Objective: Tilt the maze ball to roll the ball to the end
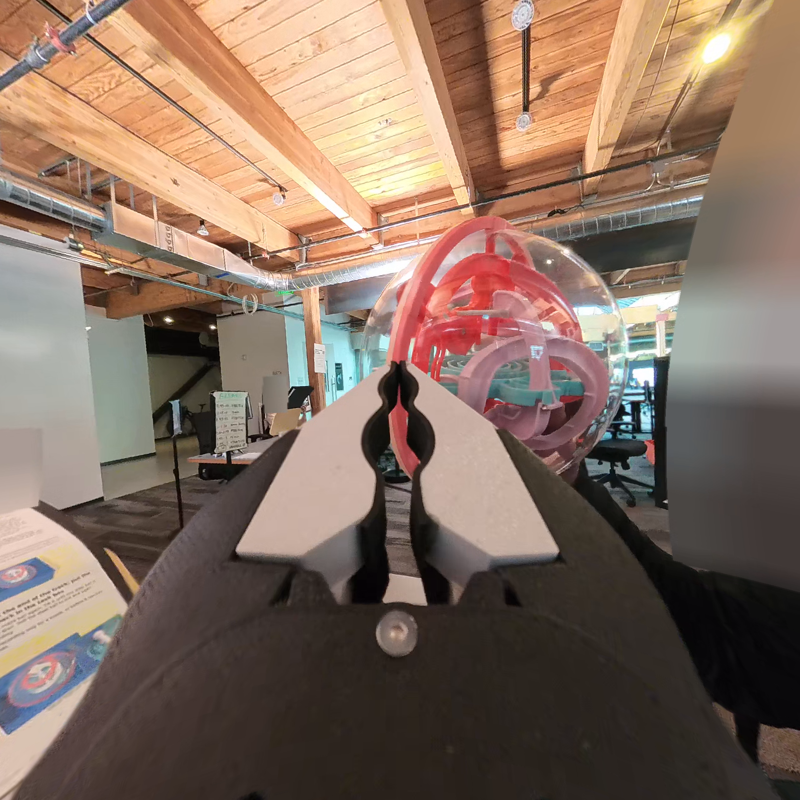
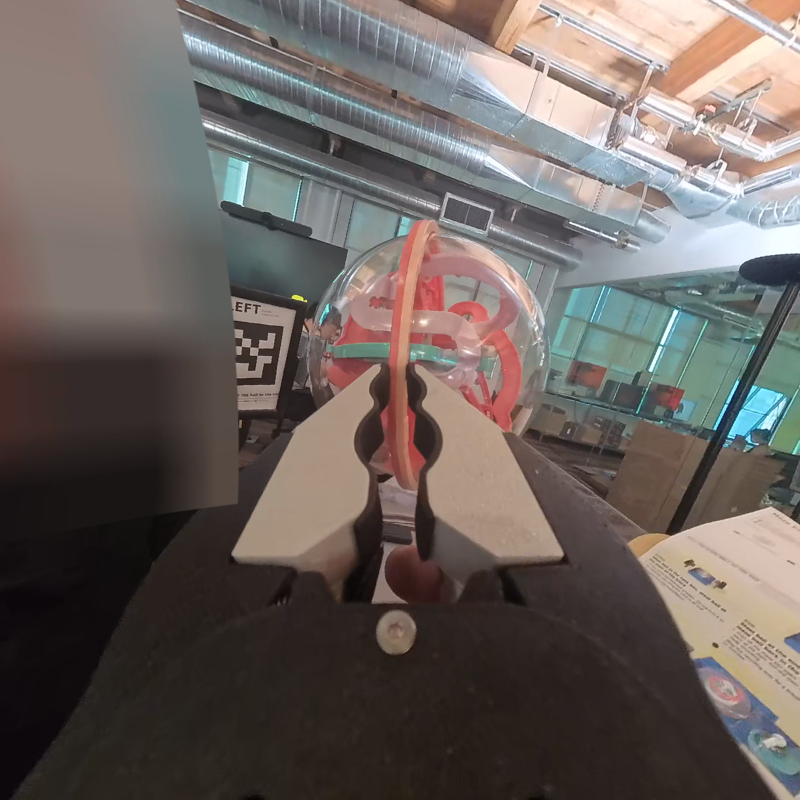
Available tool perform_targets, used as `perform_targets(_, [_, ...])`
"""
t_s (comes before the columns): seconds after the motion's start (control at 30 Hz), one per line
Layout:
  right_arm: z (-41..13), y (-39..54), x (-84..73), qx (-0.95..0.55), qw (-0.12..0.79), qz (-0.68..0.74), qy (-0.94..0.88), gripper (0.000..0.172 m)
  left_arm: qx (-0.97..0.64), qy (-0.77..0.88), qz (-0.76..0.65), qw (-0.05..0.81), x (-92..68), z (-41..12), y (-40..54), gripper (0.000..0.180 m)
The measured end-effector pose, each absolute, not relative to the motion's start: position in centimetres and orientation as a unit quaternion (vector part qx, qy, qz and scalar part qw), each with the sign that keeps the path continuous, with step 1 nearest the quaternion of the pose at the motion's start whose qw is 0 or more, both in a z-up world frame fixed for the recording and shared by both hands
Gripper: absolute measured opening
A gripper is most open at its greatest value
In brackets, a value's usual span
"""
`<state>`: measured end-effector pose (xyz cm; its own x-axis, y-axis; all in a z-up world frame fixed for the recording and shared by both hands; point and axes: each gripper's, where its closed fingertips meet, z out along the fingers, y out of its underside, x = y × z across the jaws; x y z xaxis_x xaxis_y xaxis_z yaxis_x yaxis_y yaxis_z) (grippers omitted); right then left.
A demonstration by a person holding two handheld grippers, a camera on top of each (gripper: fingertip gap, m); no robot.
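Observation:
The maze ball (image 1: 532, 346) is a clear sphere with red, pink and teal tracks inside, held up in the air between my two grippers. My left gripper (image 1: 399, 368) is shut on the ball's pink-red outer rim (image 1: 400, 437), which runs between its pads. In the right wrist view the maze ball (image 2: 467, 329) fills the middle. My right gripper (image 2: 399, 372) is shut on the red and tan rim (image 2: 404, 415) from the other side. I cannot make out the small rolling ball inside.
A printed instruction sheet lies at the lower left (image 1: 39, 606) and shows in the right wrist view at the lower right (image 2: 736, 606). A black-and-white marker sign (image 2: 259, 346) stands behind the ball. A black pole (image 2: 736, 389) rises at the right. Office chairs (image 1: 614, 454) stand beyond.

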<state>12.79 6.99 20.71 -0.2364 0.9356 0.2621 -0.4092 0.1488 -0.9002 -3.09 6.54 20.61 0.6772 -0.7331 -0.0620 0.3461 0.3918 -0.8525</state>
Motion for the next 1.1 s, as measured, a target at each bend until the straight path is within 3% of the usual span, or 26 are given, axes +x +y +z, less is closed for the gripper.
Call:
perform_targets(0.03, [20.6, 7.1, 12.8, -0.264, 0.559, 0.601, -0.507, 0.006, -0.440, 0.218, -0.336, 0.804, -3.1, 20.3, 6.6, 0.000])
perform_targets(0.27, [19.0, 7.9, 12.3, -0.301, 0.526, 0.629, -0.487, 0.006, -0.460, 0.198, -0.344, 0.794, -3.7, 18.3, 6.9, 0.000])
perform_targets(0.43, [15.1, 9.4, 11.3, -0.356, 0.477, 0.663, -0.455, 0.006, -0.509, 0.155, -0.358, 0.768, -4.5, 13.3, 7.4, 0.000])
perform_targets(0.6, [7.2, 10.1, 8.5, -0.429, 0.411, 0.681, -0.428, 0.006, -0.565, 0.134, -0.387, 0.716, -2.6, 5.8, 6.8, 0.000])
perform_targets(0.87, [-11.2, 13.3, 2.1, -0.563, 0.298, 0.681, -0.362, 0.000, -0.682, 0.001, -0.367, 0.633, -5.0, -12.4, 10.8, 0.000])
perform_targets(1.0, [-16.6, 13.0, 1.2, -0.588, 0.288, 0.654, -0.379, 0.000, -0.705, 0.002, -0.356, 0.613, -4.7, -16.2, 11.3, 0.000])
perform_targets(1.1, [-16.9, 14.4, 1.5, -0.590, 0.325, 0.619, -0.403, 0.000, -0.701, -0.007, -0.350, 0.621, -7.0, -16.7, 11.8, 0.000])
